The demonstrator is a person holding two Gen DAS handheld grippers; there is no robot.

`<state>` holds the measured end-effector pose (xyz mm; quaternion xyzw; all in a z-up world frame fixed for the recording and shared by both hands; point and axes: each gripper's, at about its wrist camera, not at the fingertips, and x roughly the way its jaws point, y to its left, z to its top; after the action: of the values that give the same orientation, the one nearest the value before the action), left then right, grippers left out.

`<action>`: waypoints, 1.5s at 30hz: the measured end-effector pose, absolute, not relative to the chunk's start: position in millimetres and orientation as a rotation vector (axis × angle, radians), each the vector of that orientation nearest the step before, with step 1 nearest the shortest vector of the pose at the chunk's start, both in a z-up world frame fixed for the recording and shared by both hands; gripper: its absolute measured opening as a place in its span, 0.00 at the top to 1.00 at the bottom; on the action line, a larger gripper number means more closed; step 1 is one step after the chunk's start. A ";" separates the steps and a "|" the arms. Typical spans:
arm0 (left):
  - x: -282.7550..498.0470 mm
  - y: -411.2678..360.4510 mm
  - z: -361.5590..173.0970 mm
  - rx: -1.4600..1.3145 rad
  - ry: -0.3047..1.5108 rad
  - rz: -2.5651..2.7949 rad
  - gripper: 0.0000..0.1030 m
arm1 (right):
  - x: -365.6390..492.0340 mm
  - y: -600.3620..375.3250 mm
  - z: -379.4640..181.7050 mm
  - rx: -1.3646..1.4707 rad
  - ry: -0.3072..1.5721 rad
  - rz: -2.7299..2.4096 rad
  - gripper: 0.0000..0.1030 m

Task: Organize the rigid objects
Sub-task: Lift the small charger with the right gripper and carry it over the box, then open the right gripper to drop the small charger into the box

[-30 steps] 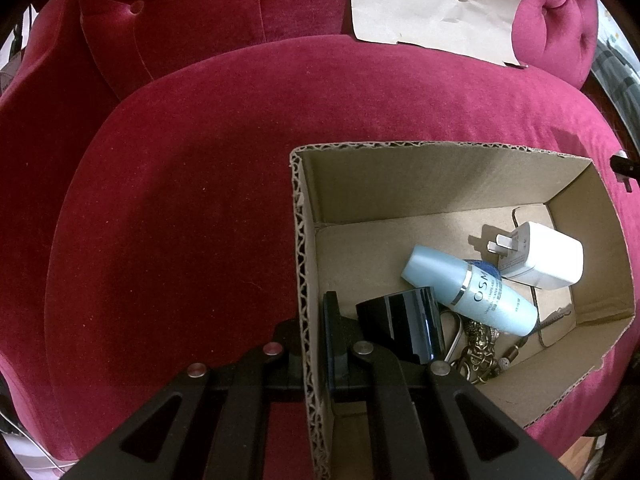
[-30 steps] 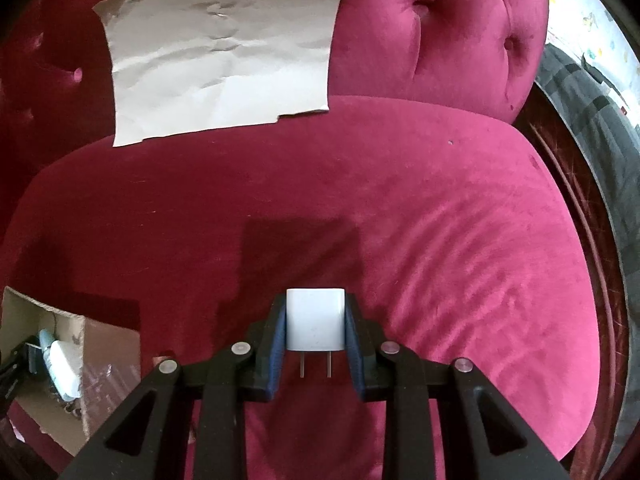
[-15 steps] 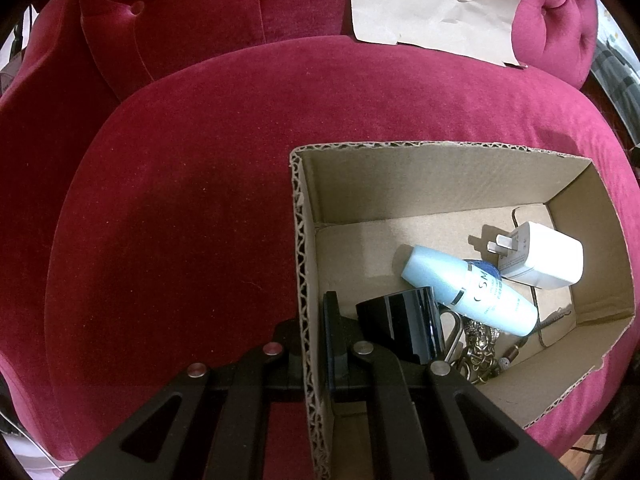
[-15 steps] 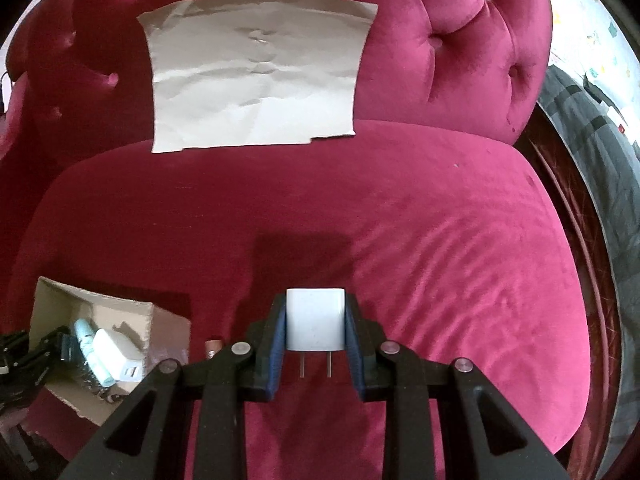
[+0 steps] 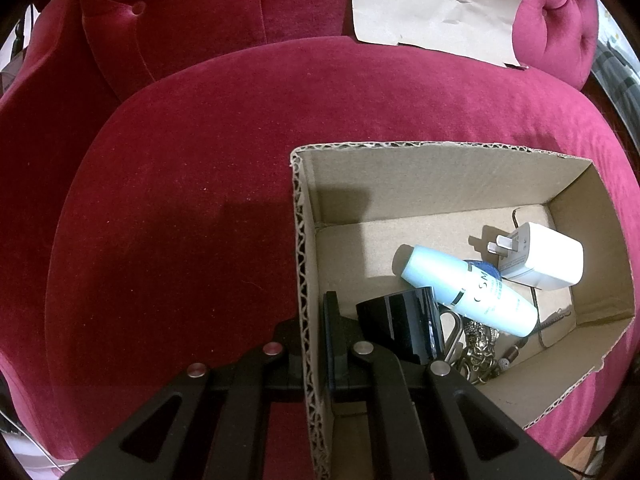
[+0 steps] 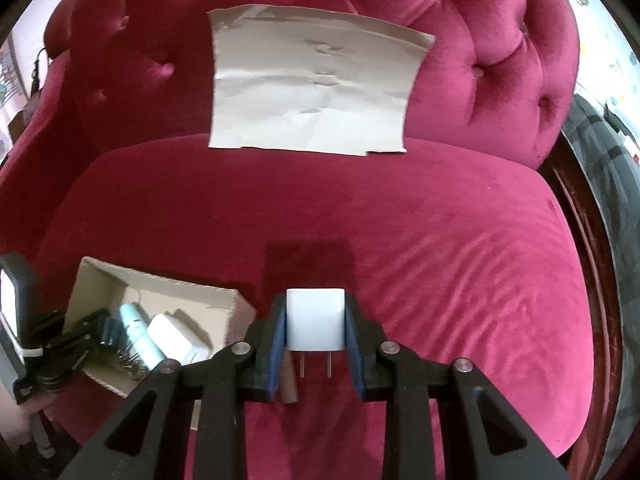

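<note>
A small white plug adapter (image 6: 315,319) sits clamped in the right gripper (image 6: 315,332), above the red velvet seat (image 6: 440,248). The left gripper (image 5: 310,344) pinches the wall of a cardboard box (image 5: 440,176) holding a pale blue bottle (image 5: 464,290) and a white charger (image 5: 544,256).

Creased brown paper (image 6: 316,88) leans against the crimson velvet sofa (image 6: 460,232)

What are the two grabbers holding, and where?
The right gripper pinches the white charger by its flat sides. The left gripper clamps the cardboard box wall.
</note>
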<state>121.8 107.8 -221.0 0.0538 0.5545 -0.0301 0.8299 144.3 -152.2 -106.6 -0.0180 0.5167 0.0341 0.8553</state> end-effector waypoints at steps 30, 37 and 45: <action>120.6 107.7 -221.0 0.114 1.175 -0.063 0.95 | 125.2 -41.8 -116.1 -0.098 1.102 0.273 0.73; 120.4 107.3 -221.0 0.115 1.175 -0.063 0.95 | 121.0 -32.2 -126.3 -0.088 1.120 0.286 0.73; 120.2 107.5 -221.4 0.115 1.175 -0.063 0.95 | 114.6 -20.1 -140.2 -0.074 1.141 0.291 0.73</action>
<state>120.2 107.5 -221.4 0.0542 0.5537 -0.0296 0.8304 114.7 -20.1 -140.2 -0.0351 0.5382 0.1370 0.8309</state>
